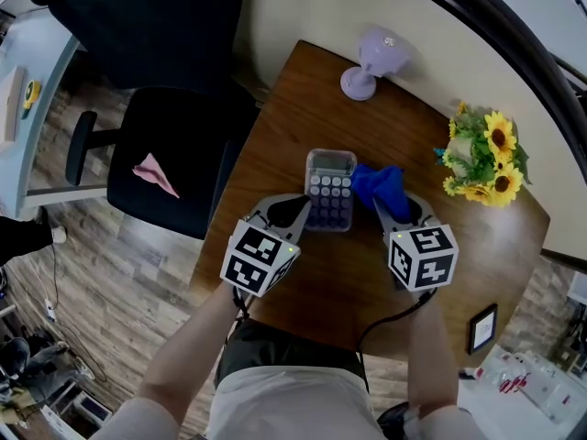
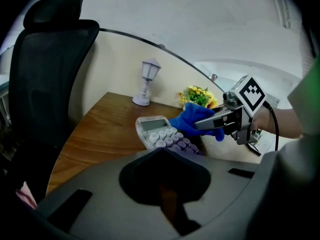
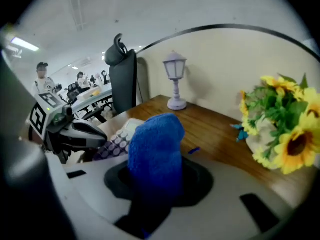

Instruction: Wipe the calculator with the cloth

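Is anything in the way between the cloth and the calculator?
Nothing visible. The cloth in the right gripper's jaws is beside the calculator's right edge; the left gripper sits at its near left corner.

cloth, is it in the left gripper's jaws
No, the blue cloth is clamped in the right gripper, as the right gripper view shows.

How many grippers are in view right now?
2. The left gripper is at the near left corner of the grey purple-keyed calculator; the right gripper, right of it, is shut on the blue terry cloth. None hidden.
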